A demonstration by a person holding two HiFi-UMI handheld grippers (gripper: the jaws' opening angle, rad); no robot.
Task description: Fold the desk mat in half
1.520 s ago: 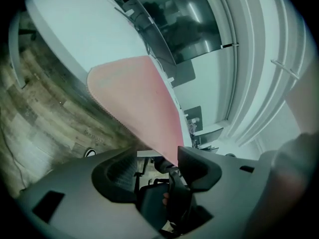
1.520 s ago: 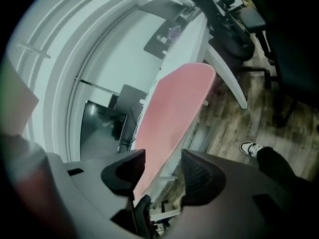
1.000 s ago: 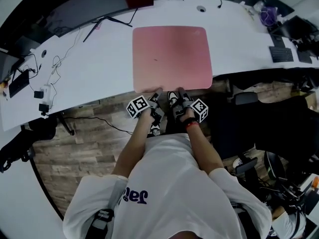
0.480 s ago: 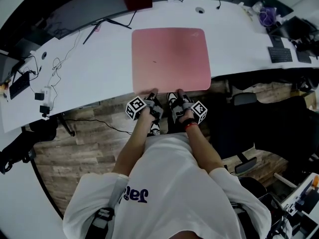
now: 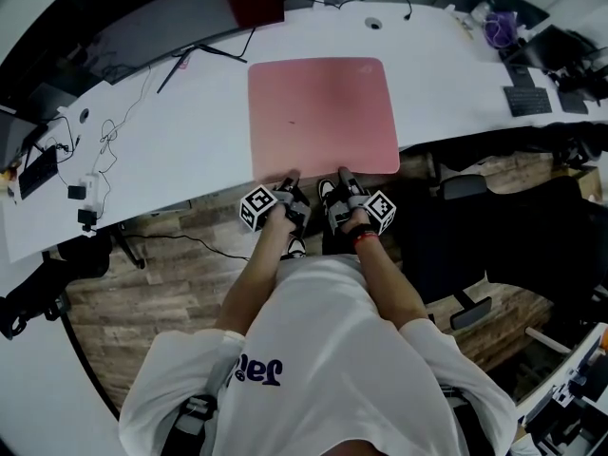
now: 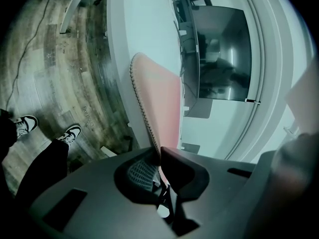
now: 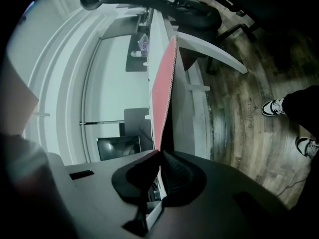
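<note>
White desk (image 5: 190, 131) carries a pink desk mat (image 5: 323, 112), seemingly thin, light and limp, whose near edge the left gripper (image 5: 291, 180) and right gripper (image 5: 341, 176) have just closed on.

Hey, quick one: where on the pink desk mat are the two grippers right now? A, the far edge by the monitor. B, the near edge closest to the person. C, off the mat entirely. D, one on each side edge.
B: in the head view the left gripper and the right gripper both sit at the desk mat's near edge, and their jaws have just been closing, with that edge pinched between them.
</note>
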